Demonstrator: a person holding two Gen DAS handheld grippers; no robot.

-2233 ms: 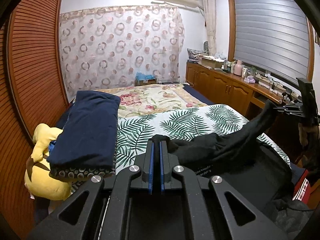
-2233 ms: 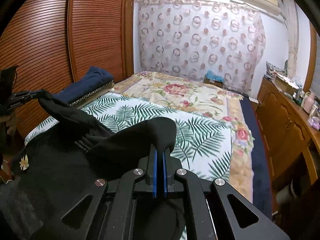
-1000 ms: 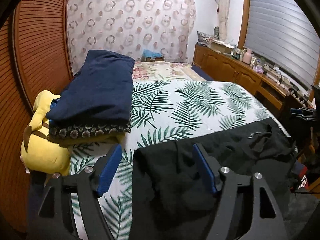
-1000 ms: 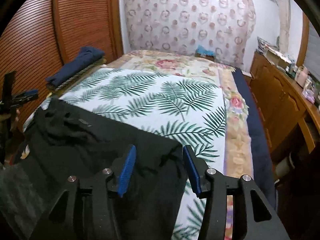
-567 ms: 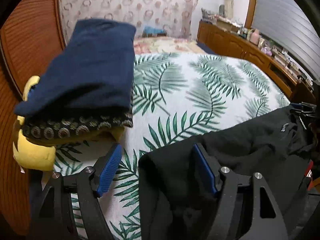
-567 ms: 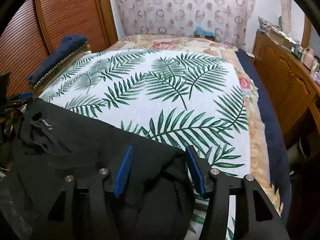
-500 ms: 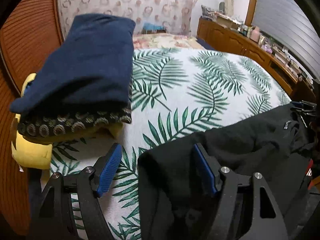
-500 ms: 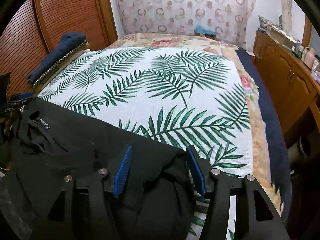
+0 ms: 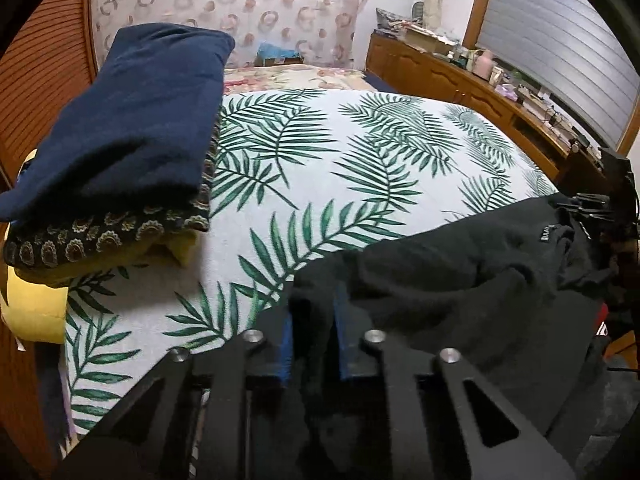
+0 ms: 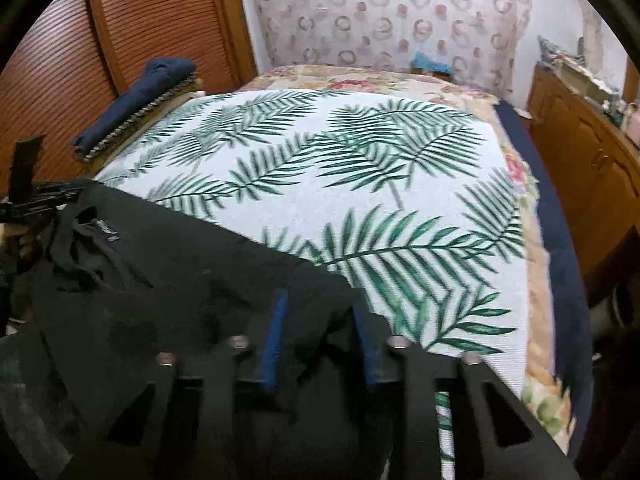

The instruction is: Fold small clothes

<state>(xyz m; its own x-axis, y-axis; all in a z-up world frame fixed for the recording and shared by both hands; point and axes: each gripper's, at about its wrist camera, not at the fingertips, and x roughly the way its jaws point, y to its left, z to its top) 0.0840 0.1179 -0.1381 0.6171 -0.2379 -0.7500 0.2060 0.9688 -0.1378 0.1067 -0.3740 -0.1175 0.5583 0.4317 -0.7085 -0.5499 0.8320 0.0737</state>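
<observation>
Your left gripper (image 9: 312, 332) sits at the bottom centre of the left wrist view, and its jaws have just been closing: the blue pads (image 9: 286, 344) now stand narrow and pinch a bunched corner of the black garment (image 9: 460, 276). That garment lies spread across the near edge of the palm-leaf bedspread (image 9: 320, 168), filling the lower right of the frame, with a small white label near its rumpled neck at the right.

Your right gripper (image 10: 320, 332) does the same at the bottom centre of its own view. Its jaws have just been closing too, though the pads (image 10: 274, 340) stand a little wider, with a fold of the black garment (image 10: 168, 272) gathered between them (whether they press firmly on it, you cannot tell through the blur).

At the upper left of the left wrist view a folded navy cloth (image 9: 128, 120) rests on a dark patterned one (image 9: 100, 236), with a yellow plush toy (image 9: 36, 308) beneath.
</observation>
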